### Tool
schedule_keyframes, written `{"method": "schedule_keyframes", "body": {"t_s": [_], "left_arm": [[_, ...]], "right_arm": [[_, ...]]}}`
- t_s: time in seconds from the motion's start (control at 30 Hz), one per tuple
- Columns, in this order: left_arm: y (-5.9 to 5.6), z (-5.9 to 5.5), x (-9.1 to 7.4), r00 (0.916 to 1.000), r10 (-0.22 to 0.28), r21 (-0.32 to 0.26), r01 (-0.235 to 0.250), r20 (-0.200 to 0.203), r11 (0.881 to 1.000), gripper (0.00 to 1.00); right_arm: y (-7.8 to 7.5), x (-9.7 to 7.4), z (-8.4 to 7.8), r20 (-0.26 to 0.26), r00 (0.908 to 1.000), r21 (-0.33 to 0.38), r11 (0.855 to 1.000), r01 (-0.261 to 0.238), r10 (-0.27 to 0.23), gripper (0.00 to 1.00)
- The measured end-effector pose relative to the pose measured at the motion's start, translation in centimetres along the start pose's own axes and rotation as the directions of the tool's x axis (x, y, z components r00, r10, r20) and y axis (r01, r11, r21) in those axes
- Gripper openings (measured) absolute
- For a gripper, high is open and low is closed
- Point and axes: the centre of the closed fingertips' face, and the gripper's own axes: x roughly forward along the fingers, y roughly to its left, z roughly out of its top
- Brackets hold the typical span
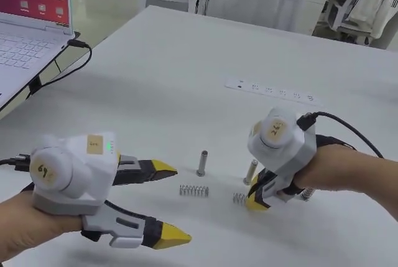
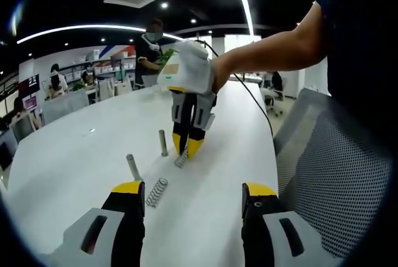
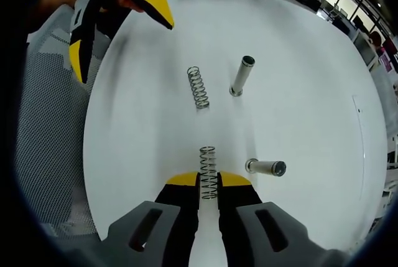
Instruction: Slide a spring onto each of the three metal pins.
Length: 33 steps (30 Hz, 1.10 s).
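A small coiled metal spring (image 3: 208, 158) at lower centre is pinched by the right gripper (image 3: 208, 180); the left gripper (image 1: 174, 202), lower left, gapes open.

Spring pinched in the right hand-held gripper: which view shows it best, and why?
The right gripper view: the spring lies close up between the jaws of the right hand-held gripper, its coils distinct. The left gripper view shows it small at that gripper's tips. The head view shows one end poking out.
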Motion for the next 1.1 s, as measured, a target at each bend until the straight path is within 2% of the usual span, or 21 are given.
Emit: {"method": "schedule_keyframes", "body": {"t_s": [0.23, 0.67, 0.83, 1.1], "left_arm": [[0.2, 0.7, 0.1, 0.9999, -0.01, 0.014, 0.009, 0.004, 1.0, 0.56], [-0.3, 2.2, 0.7, 0.9993, -0.037, 0.043, 0.036, 0.009, 0.998, 0.53], [-0.5, 2.7, 0.9, 0.9988, -0.049, 0.056, 0.048, 0.008, 0.997, 0.51], [0.0, 2.6, 1.9, 0.9971, -0.076, 0.067, 0.076, -0.002, 0.995, 0.46]], "right_arm": [[0.6, -1.1, 0.5, 0.005, 1.0, -0.013, 1.0, 0.005, -0.005, 0.08], [2.9, -3.8, 3.3, 0.046, 0.9989, -0.067, 0.998, -0.003, 0.006, 0.08], [3.4, -4.2, 3.9, 0.054, 0.9985, -0.08, 0.997, -0.003, 0.007, 0.08], [4.3, -4.5, 4.5, 0.068, 0.9975, -0.089, 0.996, -0.013, 0.019, 0.08]]}}
